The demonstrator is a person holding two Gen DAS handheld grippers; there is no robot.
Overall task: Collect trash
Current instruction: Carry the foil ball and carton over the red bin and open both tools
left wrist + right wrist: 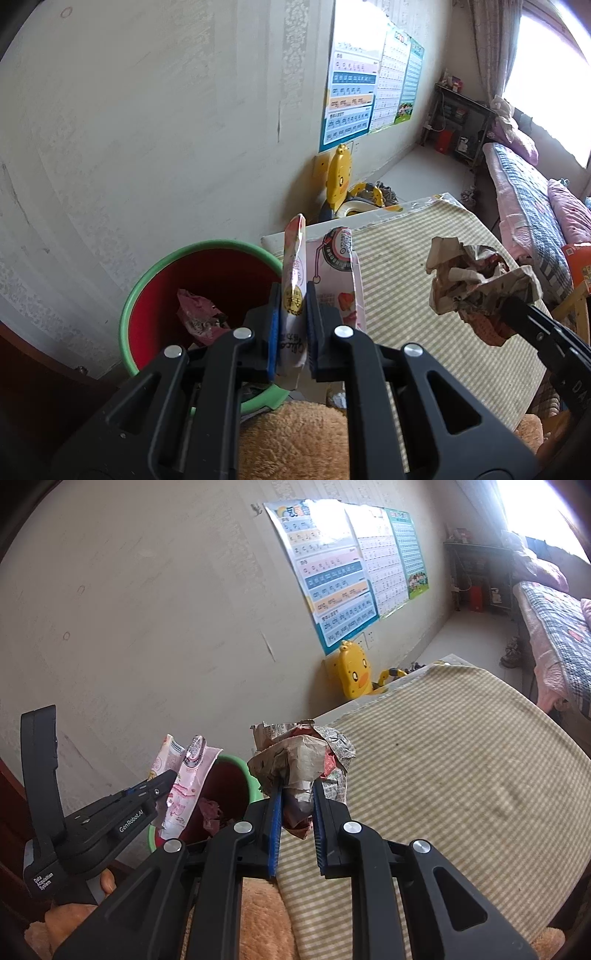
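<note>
Partly behind the pink wrapper [295,280], bin [147,295] contents, indistinct.

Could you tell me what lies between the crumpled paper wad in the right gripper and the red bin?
The pink wrapper, pinched in the left gripper, sits between the paper wad and the red bin, clearest in the right wrist view.
</note>
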